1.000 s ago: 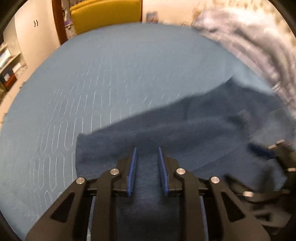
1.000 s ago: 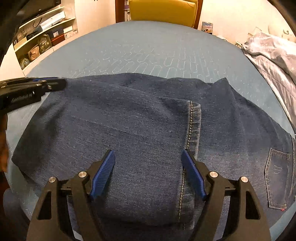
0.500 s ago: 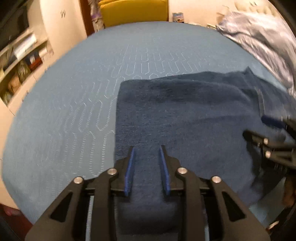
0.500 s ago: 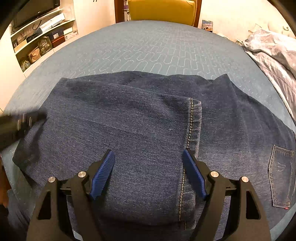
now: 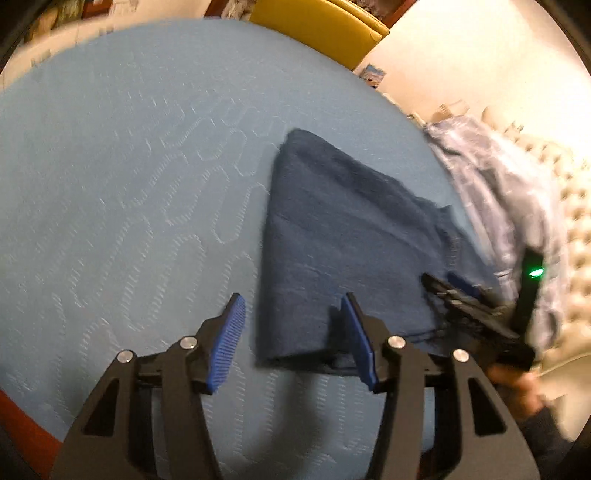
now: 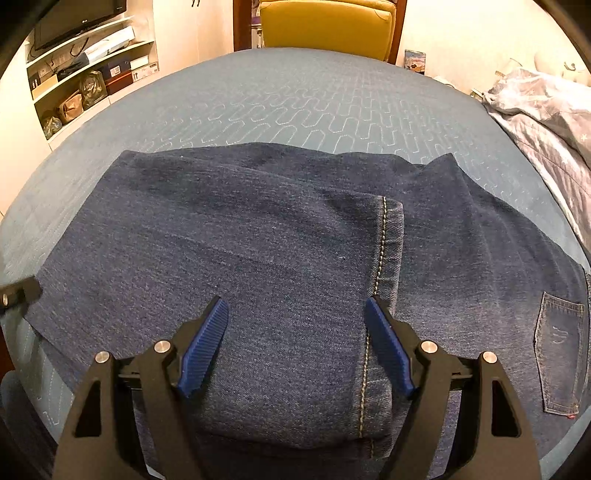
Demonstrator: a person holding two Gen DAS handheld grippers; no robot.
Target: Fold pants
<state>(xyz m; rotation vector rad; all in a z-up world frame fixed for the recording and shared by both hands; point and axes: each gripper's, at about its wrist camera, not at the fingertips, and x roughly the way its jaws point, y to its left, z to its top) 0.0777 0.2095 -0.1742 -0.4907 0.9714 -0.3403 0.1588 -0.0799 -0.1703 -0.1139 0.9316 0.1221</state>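
Dark blue jeans (image 6: pixel 288 258) lie folded on the blue quilted bed (image 6: pixel 295 99), a leg hem with pale stitching laid across the top and a back pocket at the right. My right gripper (image 6: pixel 295 332) is open and empty, just above the near part of the jeans. In the left wrist view the jeans (image 5: pixel 332 243) lie ahead and to the right. My left gripper (image 5: pixel 291 332) is open and empty over the jeans' near left corner. The right gripper (image 5: pixel 476 314) shows at the right there.
A yellow chair (image 6: pixel 325 26) stands beyond the bed's far edge. A pale patterned duvet (image 6: pixel 546 122) lies bunched at the right. Shelves with boxes and bags (image 6: pixel 85 85) are at the left. A tufted headboard (image 5: pixel 569 229) is at the far right.
My left gripper has opened and let go of the denim, then swung left of the jeans' edge. The jeans have settled flat. The right gripper has stayed open and still.
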